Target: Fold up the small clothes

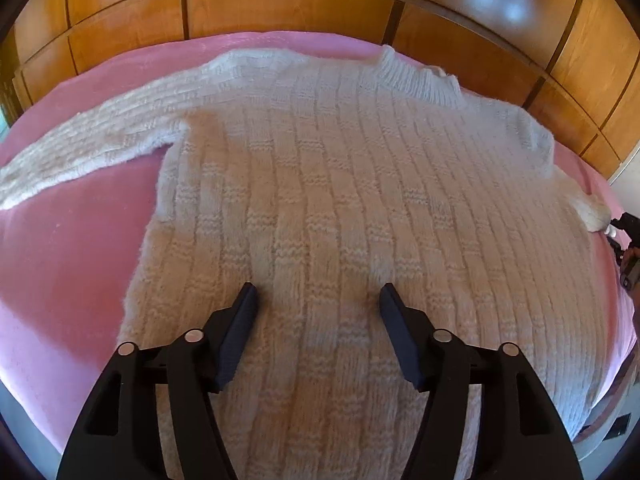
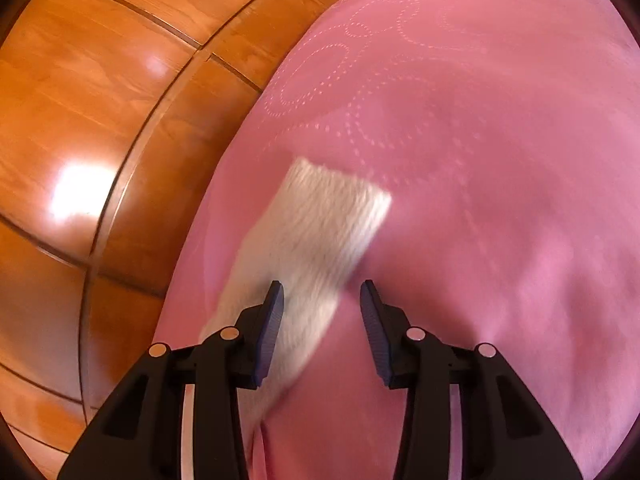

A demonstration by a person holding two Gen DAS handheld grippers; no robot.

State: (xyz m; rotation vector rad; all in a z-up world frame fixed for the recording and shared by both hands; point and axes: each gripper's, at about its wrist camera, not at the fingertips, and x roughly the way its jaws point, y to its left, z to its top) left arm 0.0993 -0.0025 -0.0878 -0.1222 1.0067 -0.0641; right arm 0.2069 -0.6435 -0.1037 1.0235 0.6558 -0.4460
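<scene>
A cream knitted sweater lies flat on a pink bedspread, collar at the far side and one sleeve stretched out to the left. My left gripper is open and empty above the sweater's lower body. The other sleeve's cuff lies on the bedspread in the right wrist view. My right gripper is open just above that sleeve, its fingers to either side of it, holding nothing. The right gripper also shows at the right edge of the left wrist view, by the cuff.
A glossy wooden panelled wardrobe runs along the far side of the bed and also shows in the right wrist view. The bedspread has a dotted stitched pattern. A grey floor strip shows at the bed's right edge.
</scene>
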